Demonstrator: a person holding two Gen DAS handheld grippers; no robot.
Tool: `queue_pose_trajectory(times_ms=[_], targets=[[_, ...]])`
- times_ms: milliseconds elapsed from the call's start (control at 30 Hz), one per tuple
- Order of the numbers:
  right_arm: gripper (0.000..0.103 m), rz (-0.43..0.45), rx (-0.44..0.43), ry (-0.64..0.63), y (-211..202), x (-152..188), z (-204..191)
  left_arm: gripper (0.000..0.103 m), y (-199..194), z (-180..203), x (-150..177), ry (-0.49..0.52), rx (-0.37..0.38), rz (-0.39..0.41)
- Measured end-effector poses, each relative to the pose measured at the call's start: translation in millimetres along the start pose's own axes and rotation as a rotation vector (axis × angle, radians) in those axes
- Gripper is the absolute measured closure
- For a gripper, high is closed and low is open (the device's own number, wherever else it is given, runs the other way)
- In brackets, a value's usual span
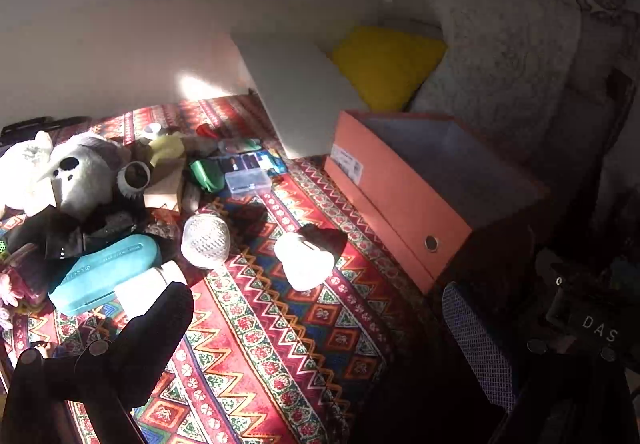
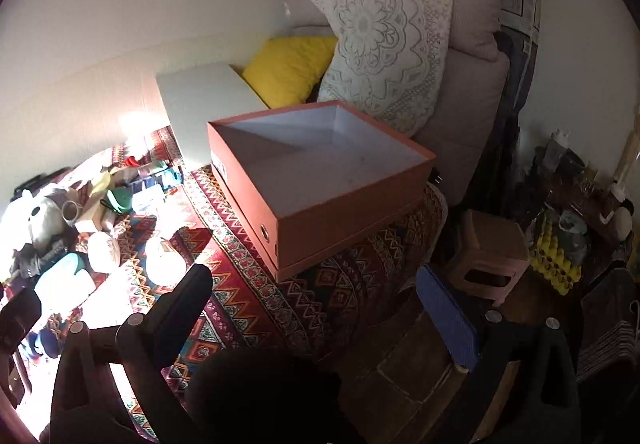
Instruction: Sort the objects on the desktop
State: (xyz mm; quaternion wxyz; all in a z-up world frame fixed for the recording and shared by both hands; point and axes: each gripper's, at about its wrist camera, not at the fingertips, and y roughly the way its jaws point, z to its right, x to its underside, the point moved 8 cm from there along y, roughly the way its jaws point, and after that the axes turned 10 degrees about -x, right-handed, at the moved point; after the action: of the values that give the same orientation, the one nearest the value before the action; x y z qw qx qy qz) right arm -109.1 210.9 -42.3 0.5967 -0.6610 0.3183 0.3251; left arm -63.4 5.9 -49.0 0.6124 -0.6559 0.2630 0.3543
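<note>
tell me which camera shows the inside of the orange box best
The right wrist view. It looks down into the orange box, showing its pale floor and all four inner walls, with nothing visible inside. The left wrist view shows the box from the side: mostly the outer wall, with the interior in shadow.

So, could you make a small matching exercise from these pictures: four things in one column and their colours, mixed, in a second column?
Things:
1. open box
2. cushion
3. long case
4. pouch

Colours:
A. green
B. orange
C. yellow
D. turquoise

Pairs: 1-B, 2-C, 3-D, 4-A
</note>
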Motion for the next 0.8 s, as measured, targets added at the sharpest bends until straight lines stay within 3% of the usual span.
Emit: queue_pose_trajectory(times_ms=[233, 333, 467, 800], targets=[[0.0, -0.027, -0.019, -0.013, 1, 2, -6, 0.001, 2, 11, 3, -0.094, 0.001, 0.01], [0.0, -0.04, -0.028, -0.02, 2, 2, -9, 0.001, 1, -12, 6, -0.153, 0.041, -0.005], [0.0, -0.058, -0.041, -0.029, 3, 4, -13, 0.001, 3, -37, -1, -0.144, 0.085, -0.077], [0.0, -0.074, -0.059, -0.042, 4, 5, -18, 0.001, -1, -47, -5, -0.163, 0.105, -0.078]])
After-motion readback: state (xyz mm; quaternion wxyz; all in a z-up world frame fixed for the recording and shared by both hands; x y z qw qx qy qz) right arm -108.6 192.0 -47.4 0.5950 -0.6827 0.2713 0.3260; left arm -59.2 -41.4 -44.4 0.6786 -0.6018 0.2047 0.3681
